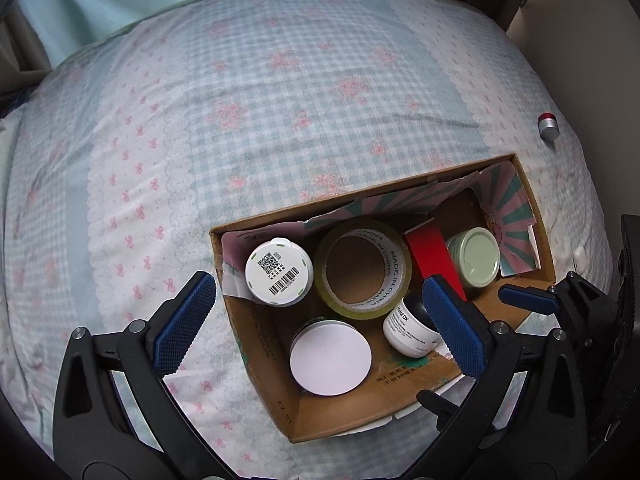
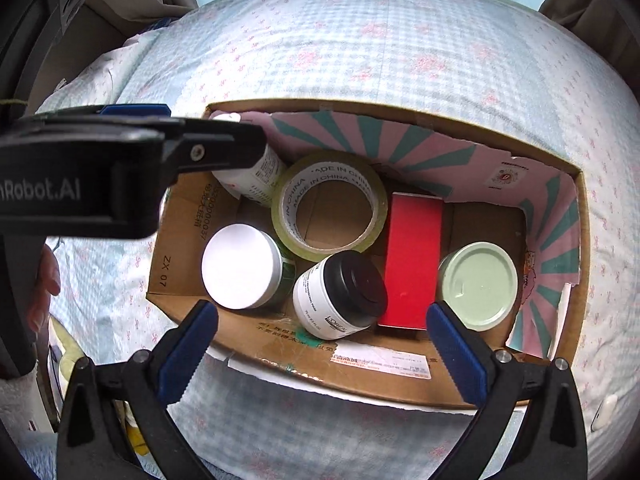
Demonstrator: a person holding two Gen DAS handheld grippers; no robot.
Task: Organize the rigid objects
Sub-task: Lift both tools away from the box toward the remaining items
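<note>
Both the left gripper and the right gripper hang wide open and empty over the cardboard box on the bed. One small silver-and-red cylinder lies loose beyond the box's far right corner, probably nearer the right gripper.

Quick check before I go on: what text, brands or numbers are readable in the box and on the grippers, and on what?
"MADE IN CHINA", repeated: inner core of the tape roll.
"L'OREAL": black-lidded white jar; smaller print unreadable.
"ZX 07": cardboard box left wall; Chinese print nearby too small.
"nRobot.AI", cut off: left gripper body.
QR code and barcode: white bottle bottom; digits unreadable.
Shipping label: blurred.
</note>
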